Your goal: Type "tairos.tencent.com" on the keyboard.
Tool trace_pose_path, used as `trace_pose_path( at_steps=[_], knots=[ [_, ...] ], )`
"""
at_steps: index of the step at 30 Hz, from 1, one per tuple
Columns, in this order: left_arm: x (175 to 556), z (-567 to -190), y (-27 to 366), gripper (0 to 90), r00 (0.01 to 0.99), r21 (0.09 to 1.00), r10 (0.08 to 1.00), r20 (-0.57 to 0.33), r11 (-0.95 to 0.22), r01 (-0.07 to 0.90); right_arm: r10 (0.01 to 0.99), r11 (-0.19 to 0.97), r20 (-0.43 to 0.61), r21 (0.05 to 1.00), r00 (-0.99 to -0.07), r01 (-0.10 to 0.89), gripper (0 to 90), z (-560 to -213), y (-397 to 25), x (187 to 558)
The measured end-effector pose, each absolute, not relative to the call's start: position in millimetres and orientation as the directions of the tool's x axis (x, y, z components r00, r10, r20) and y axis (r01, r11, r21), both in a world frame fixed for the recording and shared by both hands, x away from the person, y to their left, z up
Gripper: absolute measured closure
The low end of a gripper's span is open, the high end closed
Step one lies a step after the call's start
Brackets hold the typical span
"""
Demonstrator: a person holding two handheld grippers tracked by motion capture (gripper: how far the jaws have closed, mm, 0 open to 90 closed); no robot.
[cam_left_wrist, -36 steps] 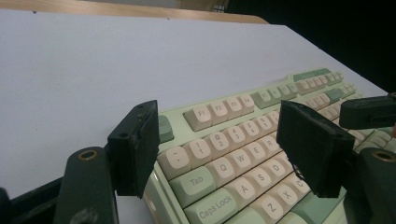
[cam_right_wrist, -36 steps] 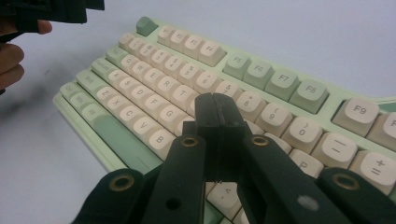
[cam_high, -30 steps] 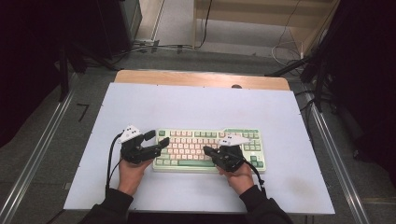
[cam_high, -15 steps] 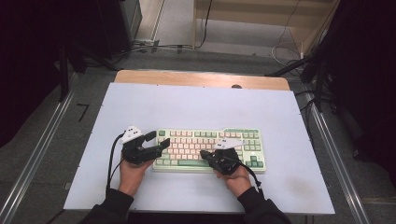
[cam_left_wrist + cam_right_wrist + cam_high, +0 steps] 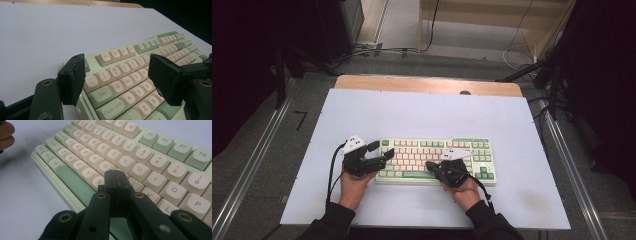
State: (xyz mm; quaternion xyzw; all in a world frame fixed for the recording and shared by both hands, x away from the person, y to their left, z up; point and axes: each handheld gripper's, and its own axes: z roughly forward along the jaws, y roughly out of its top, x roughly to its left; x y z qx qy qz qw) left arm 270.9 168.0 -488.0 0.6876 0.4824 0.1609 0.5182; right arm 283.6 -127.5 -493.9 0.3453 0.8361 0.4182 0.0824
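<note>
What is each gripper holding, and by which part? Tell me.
Nothing is held. The left gripper stands open over the left end of the keyboard; the right gripper is shut with nothing between its jaws, tips at the keys.

Right tool (image 5: 430, 164) shifts toward 9 o'clock along keyboard (image 5: 472, 150), from right-centre keys to middle rows; jaws pressed together, tips over keys near H. Right hand (image 5: 464, 190) follows. Left tool (image 5: 381, 151) edges slightly toward 6 o'clock; jaws spread over keyboard's left end.

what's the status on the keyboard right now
Left gripper open, fingers straddling the keyboard's left end. Right gripper shut, tips over the middle keys near H. Nothing in the way.
</note>
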Motion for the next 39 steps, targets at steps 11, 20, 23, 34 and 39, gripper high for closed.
trace_pose_path(
  at_steps=[11, 20, 23, 34, 39],
  knots=[
    [270.5, -488.7, 167.0, 30.9, 0.486, 0.868, 0.830, -0.275, -0.003, 0.497, 0.653, 0.339, 0.176, 0.802, -0.737, 0.492, 83.6, -482.4, -137.0, 284.1],
    [269.5, -490.1, 166.6, 30.8, 0.491, 0.862, 0.821, -0.291, 0.002, 0.507, 0.722, 0.293, 0.172, 0.801, -0.670, 0.522, 29.9, -476.6, -154.3, 292.8],
    [268.1, -490.2, 167.5, 30.7, 0.495, 0.862, 0.815, -0.302, 0.012, 0.506, 0.728, 0.277, 0.185, 0.802, -0.660, 0.530, 26.5, -475.3, -157.7, 293.6],
    [265.2, -473.3, 173.9, 31.3, 0.443, 0.883, 0.879, -0.175, -0.058, 0.465, 0.735, 0.246, 0.194, 0.817, -0.650, 0.522, 26.1, -466.4, -165.5, 291.4],
    [263.6, -466.0, 179.0, 31.3, 0.466, 0.888, 0.854, -0.231, -0.010, 0.459, 0.737, 0.238, 0.192, 0.824, -0.648, 0.514, 26.3, -463.3, -170.3, 293.3]
  ],
)
